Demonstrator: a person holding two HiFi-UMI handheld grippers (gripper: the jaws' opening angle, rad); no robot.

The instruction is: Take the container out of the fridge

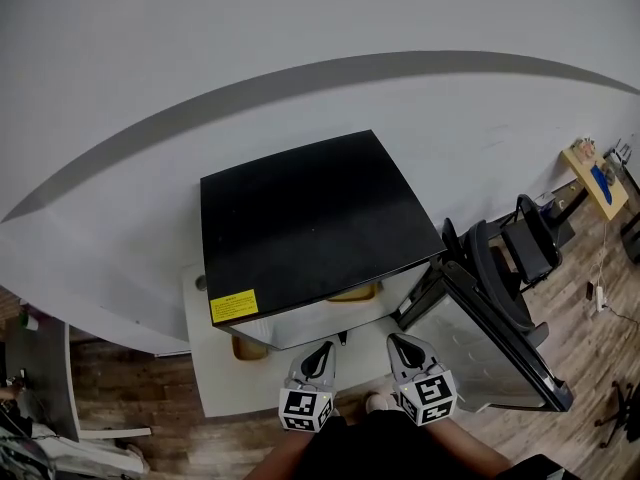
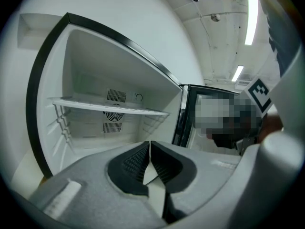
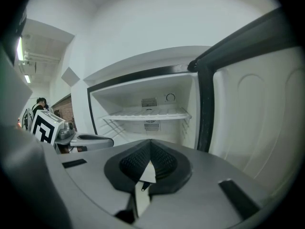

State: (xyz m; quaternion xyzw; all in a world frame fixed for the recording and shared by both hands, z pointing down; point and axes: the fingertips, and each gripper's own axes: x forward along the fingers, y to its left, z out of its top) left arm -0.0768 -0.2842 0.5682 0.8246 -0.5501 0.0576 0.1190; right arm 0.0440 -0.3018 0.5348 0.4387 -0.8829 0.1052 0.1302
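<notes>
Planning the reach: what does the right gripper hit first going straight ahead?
Way looks free into the open fridge: the right gripper, shut and empty, points under the shelf, so probably the back wall by the lower vent. Depth unclear.

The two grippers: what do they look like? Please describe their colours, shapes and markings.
The left gripper and the right gripper look alike: light grey bodies that narrow to two black, ribbed pads set in a V shape. Each carries a white cube with black square markers at its rear. No cables show. The person wears dark clothing.
</notes>
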